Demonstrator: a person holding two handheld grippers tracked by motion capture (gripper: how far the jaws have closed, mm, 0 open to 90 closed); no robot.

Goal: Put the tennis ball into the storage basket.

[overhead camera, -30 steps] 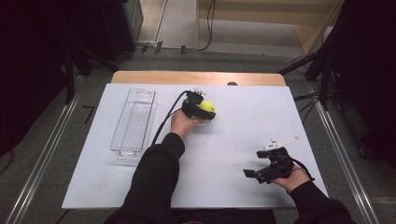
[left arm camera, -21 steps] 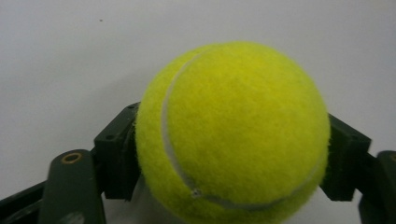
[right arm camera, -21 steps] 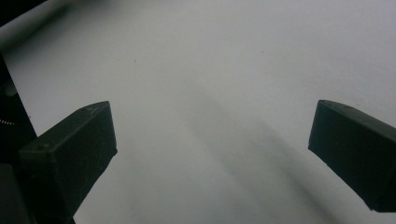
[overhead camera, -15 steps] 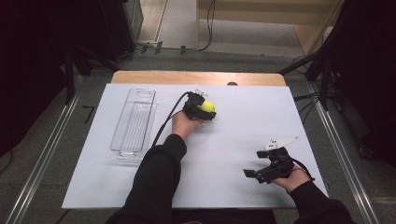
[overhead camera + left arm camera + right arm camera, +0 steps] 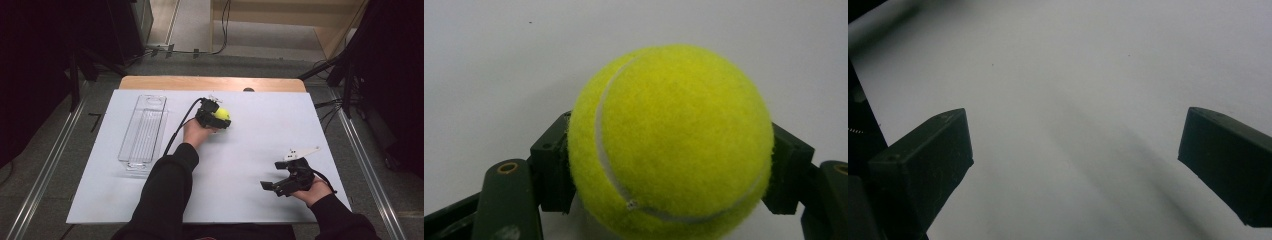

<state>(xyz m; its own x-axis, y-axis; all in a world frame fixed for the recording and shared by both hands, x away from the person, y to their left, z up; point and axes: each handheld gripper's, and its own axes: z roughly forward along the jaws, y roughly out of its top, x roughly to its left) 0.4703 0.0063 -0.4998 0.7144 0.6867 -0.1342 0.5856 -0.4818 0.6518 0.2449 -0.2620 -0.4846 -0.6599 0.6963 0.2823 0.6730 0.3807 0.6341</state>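
Ball (image 5: 222, 114): yellow, felted, white seam; sat on the white surface (image 5: 260, 140) toward its far middle, right of the tray. Seen close in the left gripper view (image 5: 669, 145), a black pad pressed on each flank.

Left tool (image 5: 216, 118): jaws just drawn in, clamped on ball; held low at the surface, cable trailing back along the sleeve.

Right tool (image 5: 272, 186): jaws apart, nothing between; held near the right front edge, well apart from ball. Bare surface between its pads (image 5: 923, 160) in the right gripper view.

Tray (image 5: 143, 131): clear, long, ribbed; lay lengthwise at left, apart from ball.
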